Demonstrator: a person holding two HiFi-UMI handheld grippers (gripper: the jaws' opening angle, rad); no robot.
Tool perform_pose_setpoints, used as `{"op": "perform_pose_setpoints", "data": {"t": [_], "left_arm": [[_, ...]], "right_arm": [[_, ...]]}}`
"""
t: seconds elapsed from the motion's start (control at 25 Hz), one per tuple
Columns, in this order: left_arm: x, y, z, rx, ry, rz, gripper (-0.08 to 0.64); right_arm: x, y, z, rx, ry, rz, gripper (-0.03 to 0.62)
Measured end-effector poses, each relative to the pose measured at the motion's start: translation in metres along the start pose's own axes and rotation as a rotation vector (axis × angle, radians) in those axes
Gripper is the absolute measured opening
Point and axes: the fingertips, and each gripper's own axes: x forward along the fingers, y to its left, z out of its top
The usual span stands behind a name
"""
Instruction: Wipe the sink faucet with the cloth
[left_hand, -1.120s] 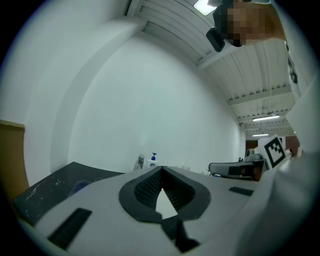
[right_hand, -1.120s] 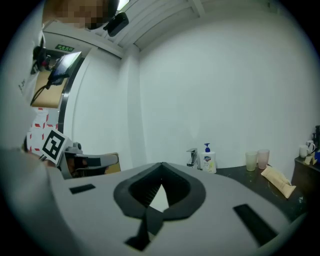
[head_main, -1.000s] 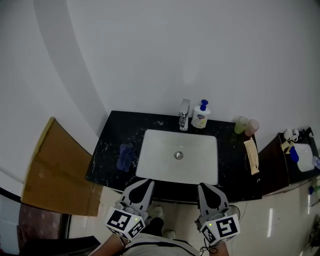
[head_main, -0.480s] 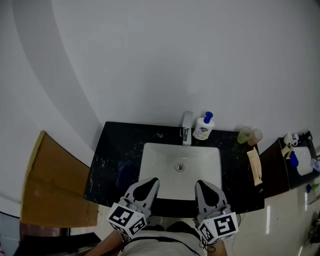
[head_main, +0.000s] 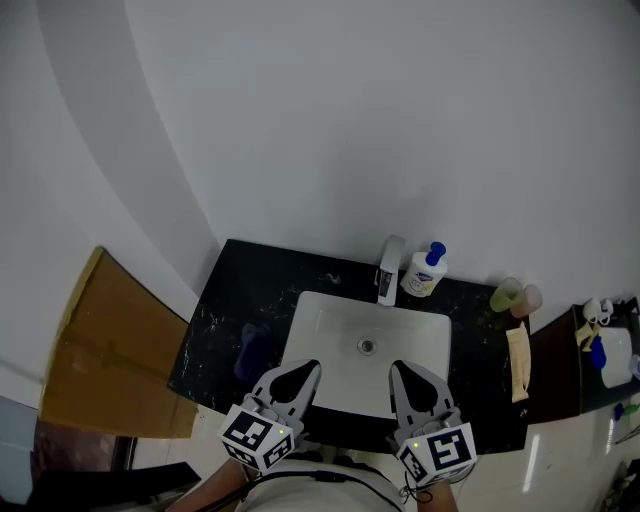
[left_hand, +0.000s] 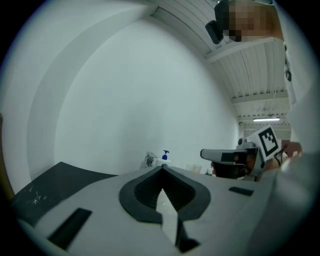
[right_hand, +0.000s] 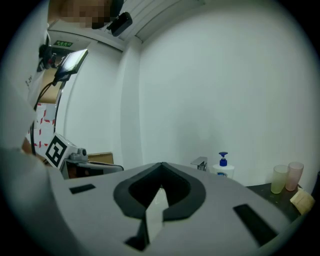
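Observation:
The chrome faucet stands at the back rim of the white sink, and shows small in the left gripper view and the right gripper view. A dark blue cloth lies crumpled on the black counter, left of the sink. My left gripper and right gripper hang side by side over the sink's front edge, both shut and empty. The left gripper and the right gripper each show jaw tips that meet. The cloth lies to the left of my left gripper, apart from it.
A white soap bottle with a blue pump stands right of the faucet. Two cups and a beige packet sit on the counter's right end. Brown cardboard leans left of the counter. A white wall rises behind.
Both grippers have come forward from in front of the counter to over the sink's front edge. The cloth and faucet have not moved. Both grippers stay shut.

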Motion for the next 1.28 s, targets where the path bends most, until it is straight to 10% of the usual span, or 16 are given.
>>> {"op": "perform_pose_setpoints", "data": {"t": [0.44, 0.84, 1.28], "left_arm": [[-0.025, 0.045, -0.005, -0.025, -0.021, 0.216, 0.0], [-0.087, 0.122, -0.057, 0.004, 0.141, 0.489, 0.0], [-0.073, 0.179, -0.105, 0.008, 0.377, 0.489, 0.103]], "right_arm": [[0.046, 0.035, -0.034, 0.017, 0.066, 0.196, -0.002], [0.104, 0.125, -0.083, -0.021, 0.168, 0.461, -0.002], [0.12, 0.142, -0.091, -0.032, 0.21, 0.478, -0.002]]}}
